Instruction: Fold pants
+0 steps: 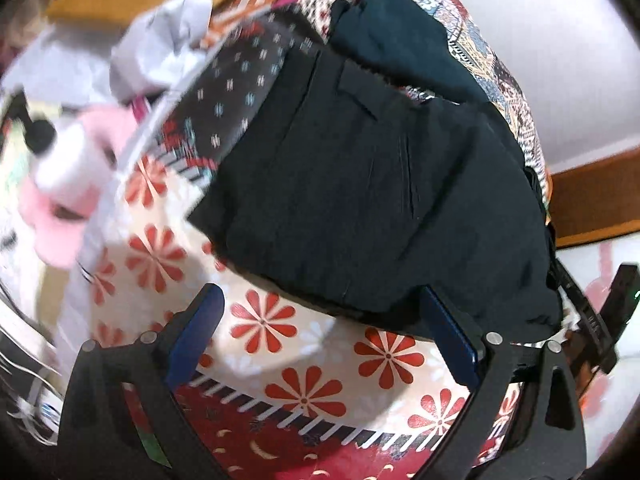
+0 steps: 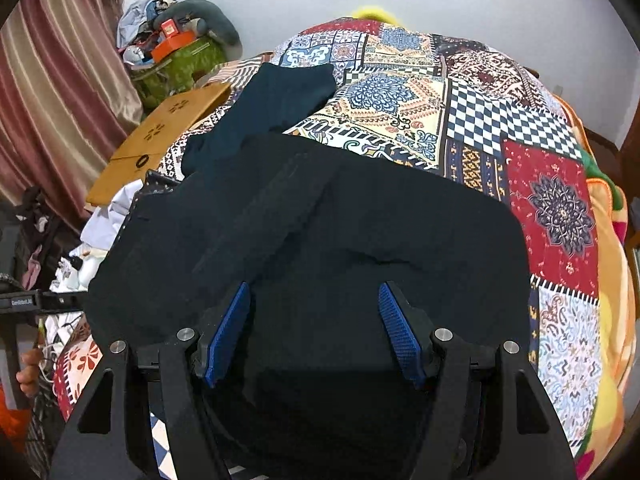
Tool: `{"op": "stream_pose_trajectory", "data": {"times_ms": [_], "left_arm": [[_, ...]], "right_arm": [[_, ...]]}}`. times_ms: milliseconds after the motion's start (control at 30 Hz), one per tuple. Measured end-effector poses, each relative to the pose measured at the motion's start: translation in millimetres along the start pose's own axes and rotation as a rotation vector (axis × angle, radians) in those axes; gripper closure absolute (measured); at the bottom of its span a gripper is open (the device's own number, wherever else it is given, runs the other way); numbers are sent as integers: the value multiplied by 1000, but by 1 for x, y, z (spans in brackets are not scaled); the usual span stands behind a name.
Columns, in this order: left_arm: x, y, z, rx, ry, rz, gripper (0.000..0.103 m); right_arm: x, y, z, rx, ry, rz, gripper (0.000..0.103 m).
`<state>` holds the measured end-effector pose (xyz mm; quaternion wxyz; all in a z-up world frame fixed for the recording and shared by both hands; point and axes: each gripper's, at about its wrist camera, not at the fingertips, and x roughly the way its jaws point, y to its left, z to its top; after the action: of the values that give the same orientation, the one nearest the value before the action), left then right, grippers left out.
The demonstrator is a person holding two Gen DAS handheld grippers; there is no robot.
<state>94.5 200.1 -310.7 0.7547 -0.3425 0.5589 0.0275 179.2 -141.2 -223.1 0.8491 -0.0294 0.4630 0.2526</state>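
Both claws gape empty over the folded pants (image 2: 320,240) on the quilt-covered bed (image 2: 500,120), the right claw (image 2: 316,332) low above the cloth, the left claw (image 1: 324,336) angled in just beside its near edge.

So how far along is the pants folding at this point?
Mostly done, it seems: the black pants lie in a compact folded bundle on the patchwork bedspread. Nothing is in hand; the left tool and right tool are both open. A darker garment behind may still need folding.
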Motion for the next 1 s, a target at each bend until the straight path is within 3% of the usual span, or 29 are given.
{"op": "stream_pose_trajectory", "data": {"times_ms": [133, 433, 500, 567, 667, 833, 1000], "left_arm": [[17, 11, 3, -106, 54, -122, 4], [34, 0, 29, -128, 24, -109, 5], [35, -3, 35, -126, 12, -60, 19], [35, -3, 38, -133, -7, -45, 48], [33, -1, 41, -155, -25, -44, 75], [13, -24, 41, -30, -130, 73, 85], [-31, -82, 36, 201, -328, 222, 88]], "right_arm": [[0, -1, 1, 9, 1, 11, 40], [1, -1, 0, 24, -4, 32, 40], [1, -1, 0, 24, -4, 32, 40], [1, -1, 0, 25, -4, 33, 40], [0, -1, 0, 27, -6, 36, 40], [-5, -4, -1, 39, -14, 36, 40], [-17, -16, -4, 72, -32, 22, 40]]}}
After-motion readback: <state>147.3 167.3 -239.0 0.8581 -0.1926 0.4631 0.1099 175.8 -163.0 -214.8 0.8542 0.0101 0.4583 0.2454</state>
